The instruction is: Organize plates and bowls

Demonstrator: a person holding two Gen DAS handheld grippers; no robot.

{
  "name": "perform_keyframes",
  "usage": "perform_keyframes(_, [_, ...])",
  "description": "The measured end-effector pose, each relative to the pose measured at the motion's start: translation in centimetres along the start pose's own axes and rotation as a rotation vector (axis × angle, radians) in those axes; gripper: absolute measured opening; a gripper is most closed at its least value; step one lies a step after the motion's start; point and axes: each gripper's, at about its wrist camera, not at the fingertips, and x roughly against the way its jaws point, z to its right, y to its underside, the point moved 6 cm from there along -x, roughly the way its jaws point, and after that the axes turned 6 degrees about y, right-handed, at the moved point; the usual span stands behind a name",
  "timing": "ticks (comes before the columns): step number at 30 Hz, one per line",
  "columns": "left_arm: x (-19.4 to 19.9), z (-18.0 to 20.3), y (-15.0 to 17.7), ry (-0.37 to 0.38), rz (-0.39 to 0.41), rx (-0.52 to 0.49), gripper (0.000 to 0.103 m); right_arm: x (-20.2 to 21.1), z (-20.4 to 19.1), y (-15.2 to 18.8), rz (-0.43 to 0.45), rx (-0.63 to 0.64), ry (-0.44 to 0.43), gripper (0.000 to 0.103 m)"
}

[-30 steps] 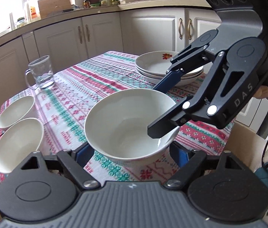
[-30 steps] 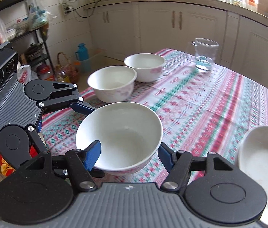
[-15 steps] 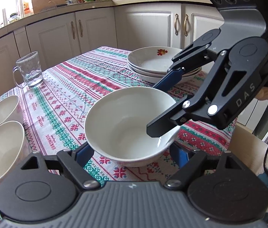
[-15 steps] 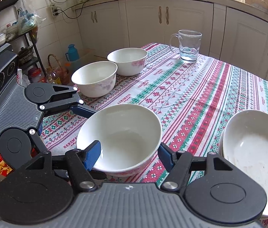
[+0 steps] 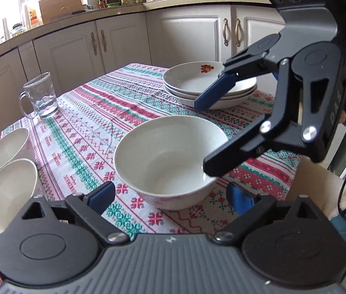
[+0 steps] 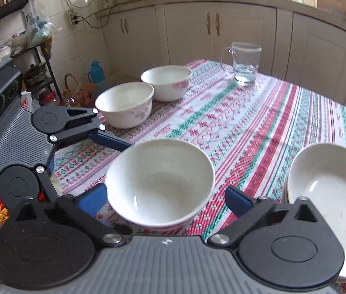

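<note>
Left wrist view: both grippers, left (image 5: 170, 196) and right (image 5: 206, 134), just spread wide, bowl (image 5: 168, 161) between, unheld.

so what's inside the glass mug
The glass mug holds a little clear liquid at the bottom, probably water; the rest looks empty. It stands on the patterned tablecloth, whose stripes beneath the base are blurred by the glass.
</note>
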Motion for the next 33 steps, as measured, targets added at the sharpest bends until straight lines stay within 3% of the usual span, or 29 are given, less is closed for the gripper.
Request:
perform_keyframes(11, [4.3,-2.6,2.0,-0.133,0.034,0.113,0.100,1.1,-2.0,-1.5,0.024,0.114,0.051,0.103])
perform_keyframes(23, [6.6,-7.6,4.2,-0.204,0.069,0.313,0.100,0.1,-5.5,-5.3,0.054,0.232,-0.009,0.103])
perform_keyframes(29, [6.5,-8.9,4.7,-0.310,0.066,0.278,0.100,-1.8,-6.3,-7.3,0.034,0.255,-0.021,0.103])
perform_keyframes(33, [6.0,-10.6,4.9,-0.338,0.070,0.307,0.100,-3.4,-6.6,-8.8,0.020,0.258,-0.037,0.103])
